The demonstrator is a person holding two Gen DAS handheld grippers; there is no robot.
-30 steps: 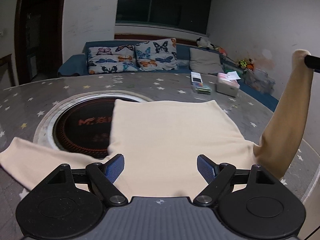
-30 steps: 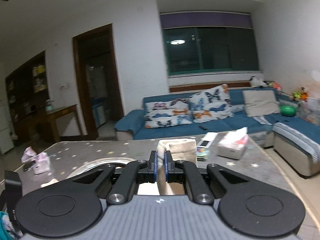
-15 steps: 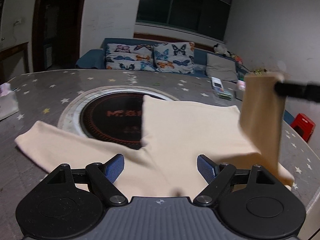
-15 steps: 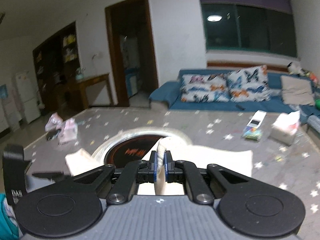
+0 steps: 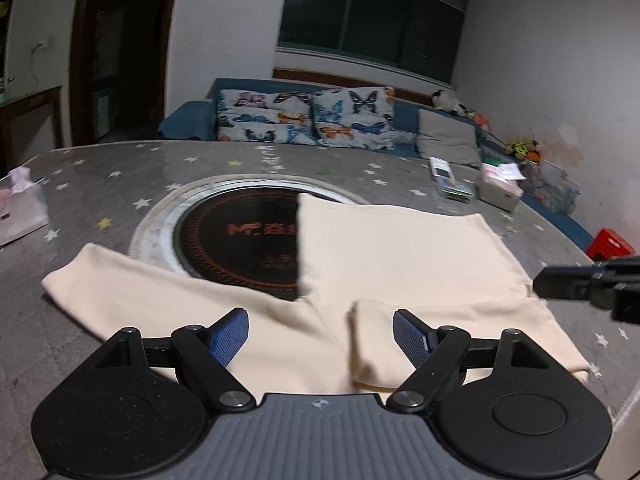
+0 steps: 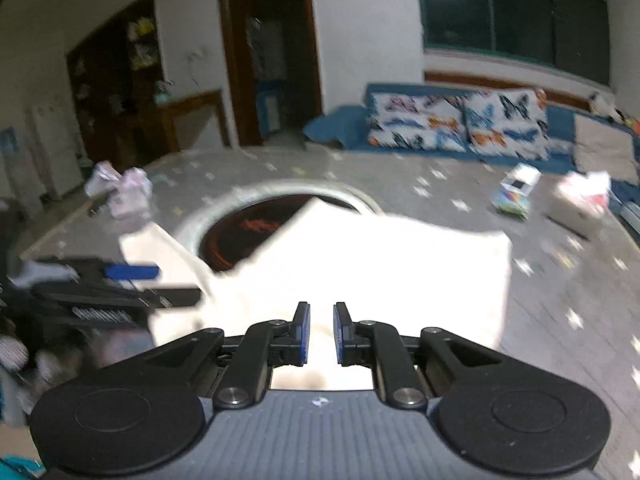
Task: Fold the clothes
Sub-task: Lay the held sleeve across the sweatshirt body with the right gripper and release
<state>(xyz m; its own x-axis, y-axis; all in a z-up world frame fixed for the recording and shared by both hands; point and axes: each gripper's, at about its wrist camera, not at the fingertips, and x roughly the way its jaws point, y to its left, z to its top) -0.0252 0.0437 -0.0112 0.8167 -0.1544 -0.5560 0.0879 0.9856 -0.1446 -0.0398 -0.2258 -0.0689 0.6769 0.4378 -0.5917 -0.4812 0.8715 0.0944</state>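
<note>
At the left of the left wrist frame, the left sleeve (image 5: 132, 280) of the cream garment (image 5: 400, 248) lies spread out flat on the surface (image 5: 120, 184), reaching toward the left edge. My left tool (image 5: 320, 330) hovers low over the near edge of the garment with its blue pads wide apart, and it holds nothing.

In the lower middle of the frame I see the change. One second ago the right sleeve (image 5: 440, 328) was lifted high at the right edge, pinched in my right tool. Now it lies folded across the near part of the body, its cuff end just between my left pads.

At the right edge, the right tool (image 5: 580, 284) has moved away sideways. In its own blurred view, the right tool (image 6: 320, 334) has its pads slightly parted with nothing between them, so it has released the cloth.

I judge that one sleeve fold is made, and the left sleeve is the open part.
</note>
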